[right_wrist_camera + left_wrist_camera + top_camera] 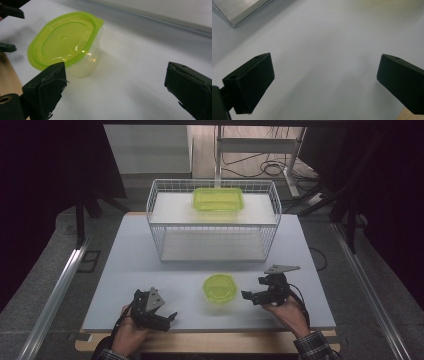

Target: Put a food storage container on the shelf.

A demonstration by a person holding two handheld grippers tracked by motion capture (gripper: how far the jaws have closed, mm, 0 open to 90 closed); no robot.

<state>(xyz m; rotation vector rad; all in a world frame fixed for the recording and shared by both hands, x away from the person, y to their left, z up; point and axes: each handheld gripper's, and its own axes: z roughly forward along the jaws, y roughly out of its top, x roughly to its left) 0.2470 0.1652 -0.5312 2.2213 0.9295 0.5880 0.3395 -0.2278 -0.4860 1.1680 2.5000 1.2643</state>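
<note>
A round clear tub with a lime-green lid (219, 289) stands on the white table (150, 270) near its front edge, between my two grippers. My right gripper (251, 288) is just to the right of it and points at it. In the right gripper view the jaws (115, 82) stand wide open, with the tub (65, 42) ahead and to the left, outside the gap. My left gripper (170, 321) is near the front left, open over bare table (324, 77). A rectangular green-lidded tub (218, 199) rests on the upper level of the white wire rack (160, 220).
The wire rack takes up the far middle of the table. A wooden strip (210, 342) runs along the table's front edge. Metal rails (60, 285) lie on the floor at both sides. Cables and a desk frame (260, 150) are behind the table.
</note>
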